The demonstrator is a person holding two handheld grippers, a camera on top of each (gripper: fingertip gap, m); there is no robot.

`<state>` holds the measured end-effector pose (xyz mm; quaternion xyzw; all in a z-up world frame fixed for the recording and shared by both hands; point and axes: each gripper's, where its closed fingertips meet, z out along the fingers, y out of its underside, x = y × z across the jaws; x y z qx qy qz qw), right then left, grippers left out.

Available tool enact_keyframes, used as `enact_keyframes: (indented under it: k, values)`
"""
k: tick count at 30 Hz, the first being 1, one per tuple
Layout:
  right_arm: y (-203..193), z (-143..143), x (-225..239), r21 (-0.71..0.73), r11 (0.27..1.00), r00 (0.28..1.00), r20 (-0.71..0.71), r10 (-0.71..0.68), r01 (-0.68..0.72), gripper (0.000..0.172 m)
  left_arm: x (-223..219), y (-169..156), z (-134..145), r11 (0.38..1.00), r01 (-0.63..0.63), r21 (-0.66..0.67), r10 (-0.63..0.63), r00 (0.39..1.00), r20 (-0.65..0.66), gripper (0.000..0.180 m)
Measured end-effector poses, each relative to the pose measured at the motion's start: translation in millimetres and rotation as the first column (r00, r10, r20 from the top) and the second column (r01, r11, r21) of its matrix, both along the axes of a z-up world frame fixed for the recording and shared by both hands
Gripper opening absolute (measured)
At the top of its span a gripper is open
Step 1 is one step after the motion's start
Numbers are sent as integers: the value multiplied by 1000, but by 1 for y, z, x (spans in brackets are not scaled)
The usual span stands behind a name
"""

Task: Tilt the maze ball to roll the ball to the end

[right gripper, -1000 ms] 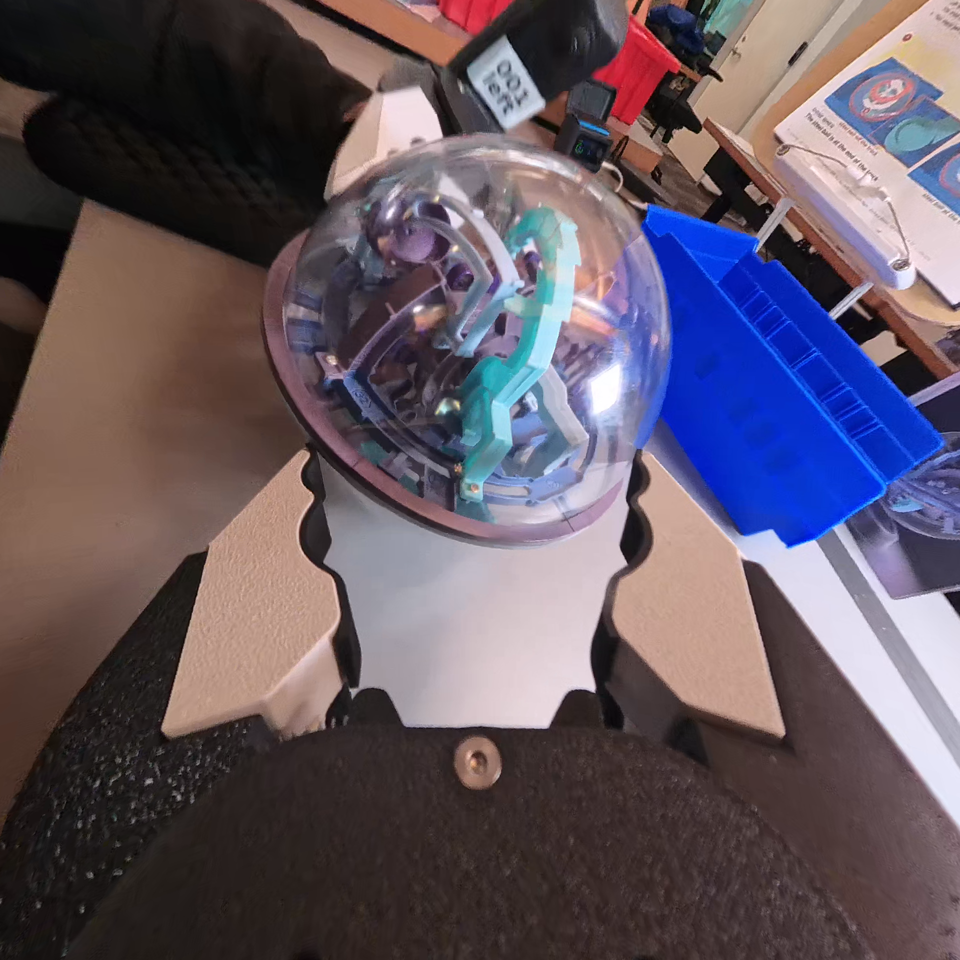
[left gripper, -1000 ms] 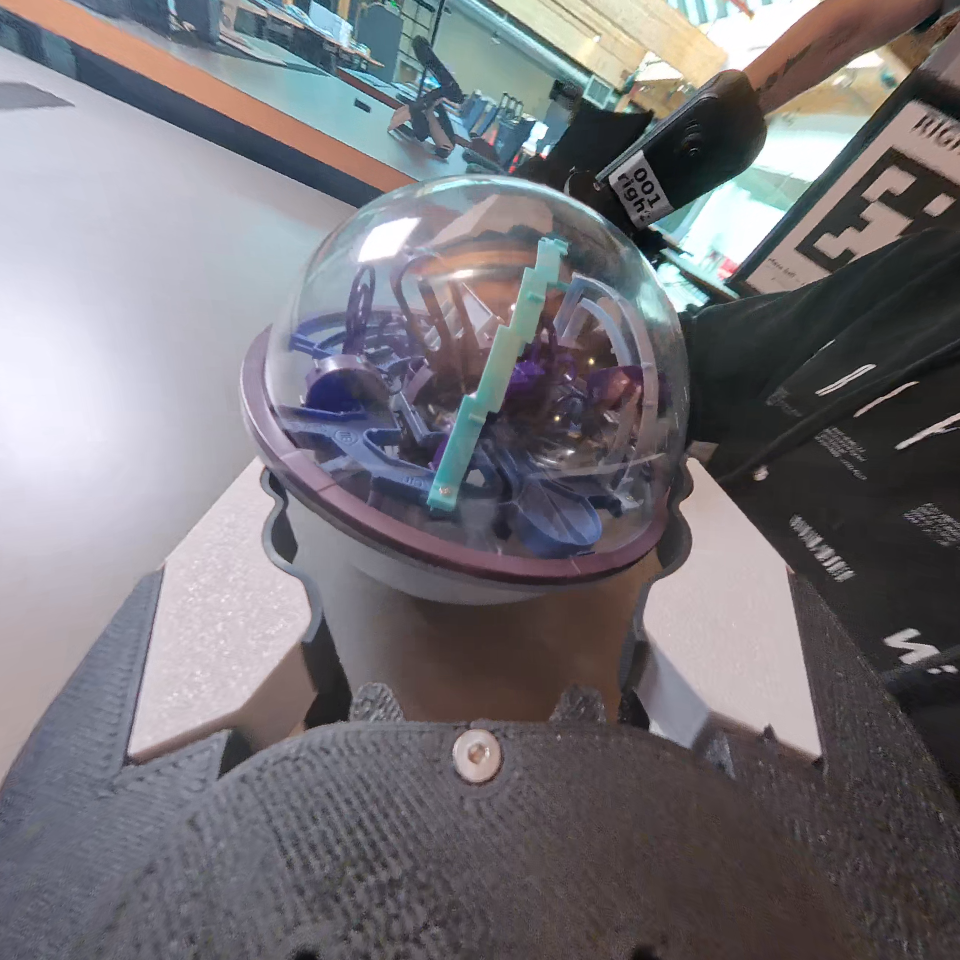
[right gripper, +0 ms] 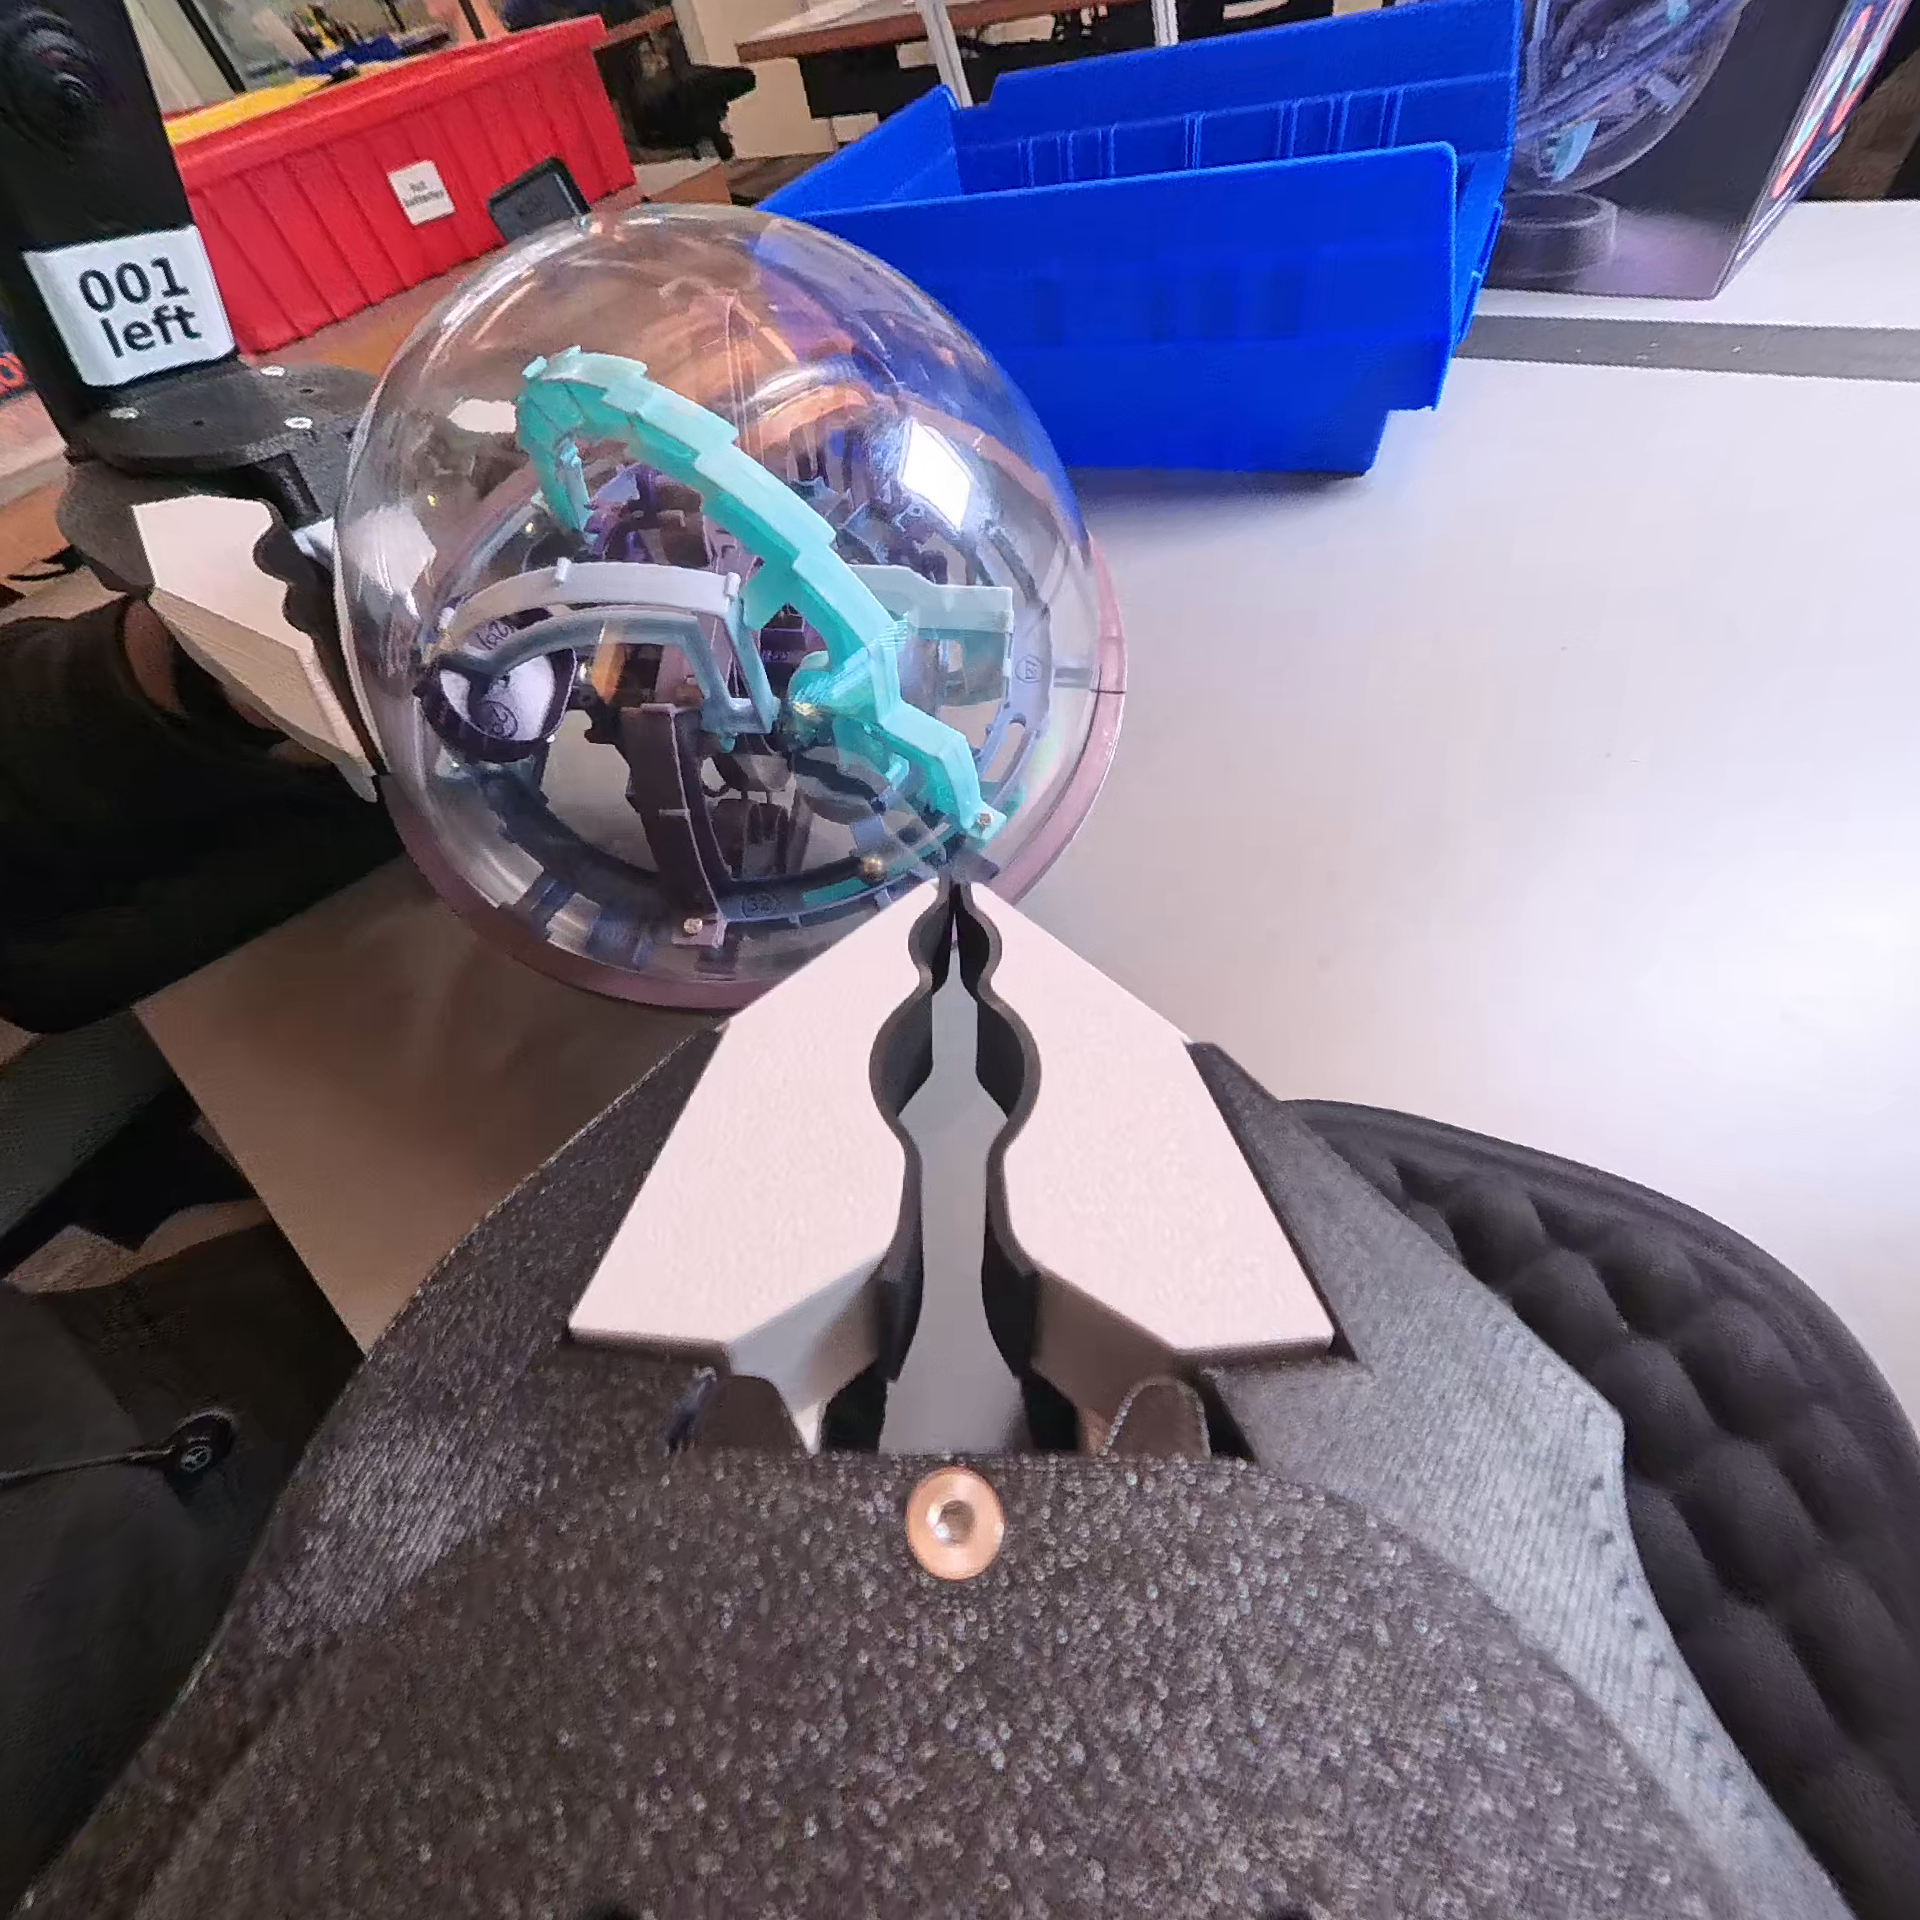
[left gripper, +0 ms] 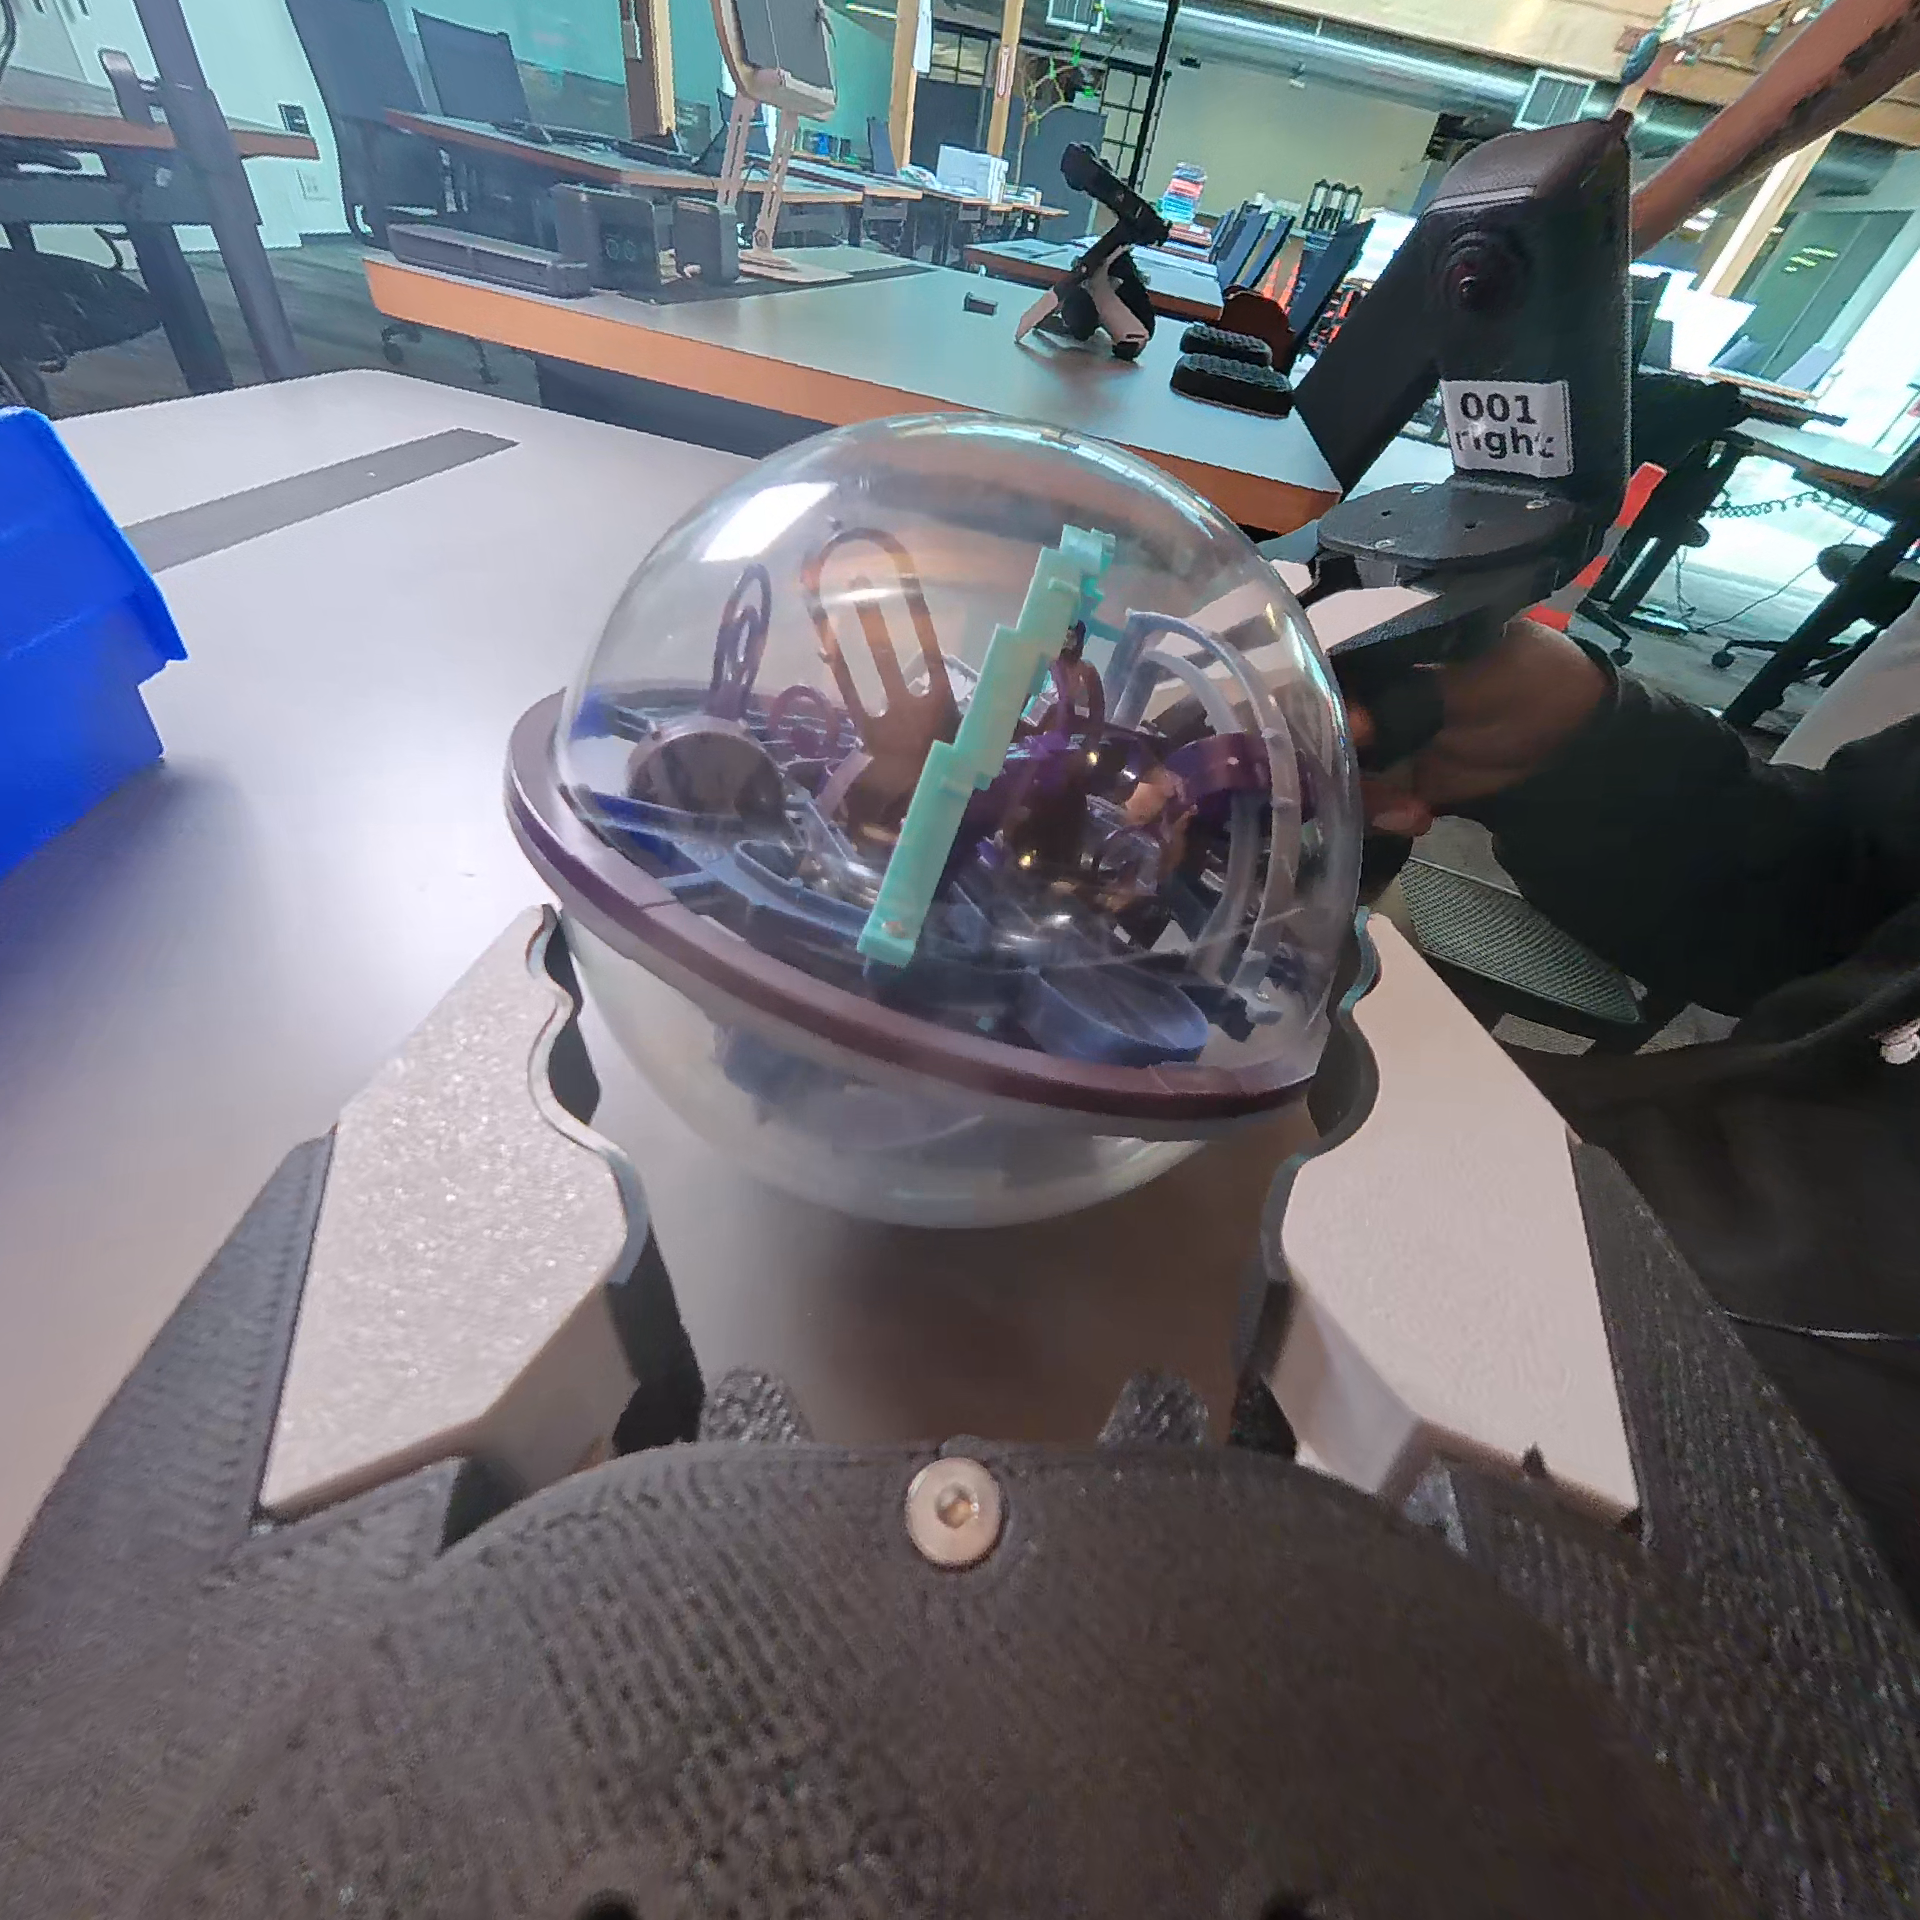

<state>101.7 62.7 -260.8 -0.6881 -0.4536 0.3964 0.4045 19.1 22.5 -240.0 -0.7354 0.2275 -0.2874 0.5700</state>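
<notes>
Left wrist view: left hand-held gripper [left gripper: 951, 997] spread wide, both fingers [left gripper: 551, 987] bearing on opposite flanks of the maze ball [left gripper: 935, 810], which is carried clear of the grey desk [left gripper: 312, 623] below. Dark seam ring tilted, lower toward the right finger. Right hand-held gripper [left gripper: 1496, 312] beyond the ball, its fingertips hidden behind it. Blue bin [left gripper: 62, 623] well off to the left.

Right wrist view: right hand-held gripper [right gripper: 956, 894] fully closed, fingertips [right gripper: 1003, 940] meeting with nothing between them, at the ball's [right gripper: 727, 592] lower rim; contact cannot be judged. Blue bin [right gripper: 1195, 291] ahead, beyond the ball.
</notes>
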Motion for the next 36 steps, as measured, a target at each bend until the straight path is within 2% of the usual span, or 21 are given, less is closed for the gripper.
enact_keyframes:
  k: [8,18,28,36]
  values:
    - [1,-7,-2,-23,1000,999,36,5,-4,0,-2,9,3,999,-20,-44,22,999,43,139]
    - [4,-11,-1,-49,999,999,49,-5,8,0,-2,10,5,999,-27,-35,28,999,33,139]
    - [10,-16,0,-124,992,998,54,-21,27,0,7,8,13,999,-47,12,47,999,-14,138]
    - [8,-18,-1,-124,992,997,71,-14,23,0,8,4,12,998,-48,41,50,998,-38,138]
